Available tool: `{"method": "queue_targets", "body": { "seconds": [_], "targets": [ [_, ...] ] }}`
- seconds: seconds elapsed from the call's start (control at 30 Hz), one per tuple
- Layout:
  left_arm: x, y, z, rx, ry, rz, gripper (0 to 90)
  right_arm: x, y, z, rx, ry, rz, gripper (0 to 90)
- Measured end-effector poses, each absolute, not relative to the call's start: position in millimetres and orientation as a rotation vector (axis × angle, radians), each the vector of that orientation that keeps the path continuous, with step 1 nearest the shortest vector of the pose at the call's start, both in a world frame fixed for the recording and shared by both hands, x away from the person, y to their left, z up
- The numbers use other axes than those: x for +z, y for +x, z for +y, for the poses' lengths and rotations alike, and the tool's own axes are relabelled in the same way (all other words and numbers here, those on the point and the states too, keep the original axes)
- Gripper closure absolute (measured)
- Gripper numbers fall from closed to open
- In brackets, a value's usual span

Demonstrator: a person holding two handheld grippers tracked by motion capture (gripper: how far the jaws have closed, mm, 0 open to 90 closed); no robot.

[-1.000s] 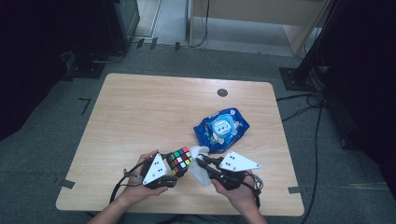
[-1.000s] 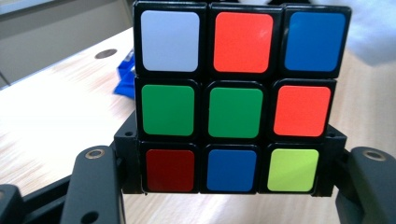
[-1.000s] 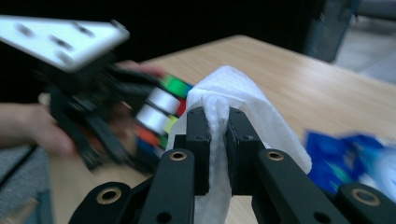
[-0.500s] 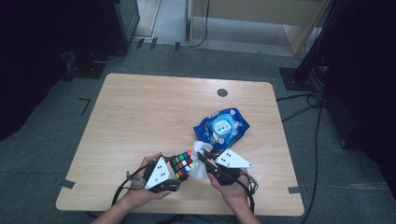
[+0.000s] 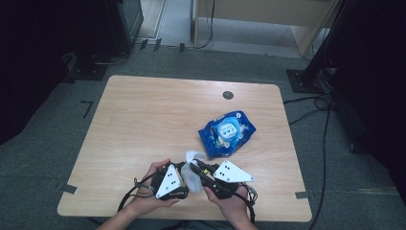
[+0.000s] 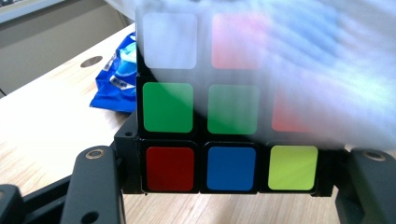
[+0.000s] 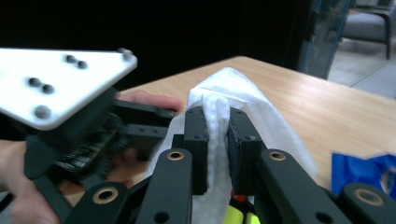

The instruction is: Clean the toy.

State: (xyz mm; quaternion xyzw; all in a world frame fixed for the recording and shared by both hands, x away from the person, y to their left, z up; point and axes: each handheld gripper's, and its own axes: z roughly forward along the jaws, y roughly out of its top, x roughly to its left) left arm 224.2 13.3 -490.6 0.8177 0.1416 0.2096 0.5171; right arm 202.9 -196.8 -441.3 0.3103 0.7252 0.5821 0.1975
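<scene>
A colour-tiled puzzle cube (image 6: 201, 126) sits between the black jaws of my left gripper (image 6: 231, 158), which is shut on it near the table's front edge (image 5: 179, 170). My right gripper (image 7: 217, 116) is shut on a white wipe (image 7: 219, 93) that bunches out above its pads. In the high view the right gripper (image 5: 196, 166) meets the left one, and the wipe (image 5: 194, 172) lies over the cube. In the left gripper view the wipe (image 6: 327, 70) is a blurred white veil across the cube's upper right tiles.
A blue pack of wet wipes (image 5: 227, 133) lies on the wooden table (image 5: 143, 110), just beyond and right of the grippers. A round dark grommet (image 5: 228, 95) sits near the far edge. Dark stands and cables surround the table on the floor.
The right gripper has shifted left and a little down with the wipe. The wipe now covers the cube's tiles, which showed earlier from above. The left hand has hardly moved.
</scene>
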Motion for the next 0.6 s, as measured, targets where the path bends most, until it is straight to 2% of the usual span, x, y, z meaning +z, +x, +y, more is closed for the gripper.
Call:
{"method": "queue_targets", "body": {
  "seconds": [0.13,0.27,0.47,0.6],
  "targets": [
    [-488,227,19,0.500,1.940,0.356,33.8,-455,217,-211,1.475,0.978,1.995,80.7],
    [-488,229,21,0.513,1.938,0.366,33.8,-456,222,-225,1.502,1.110,1.964,80.7],
    [-491,225,14,0.536,1.969,0.332,33.8,-430,197,-204,1.646,0.850,1.984,78.3],
    [-488,222,14,0.530,1.966,0.323,33.8,-439,199,-194,1.544,0.866,2.010,78.6]
  ]
}}
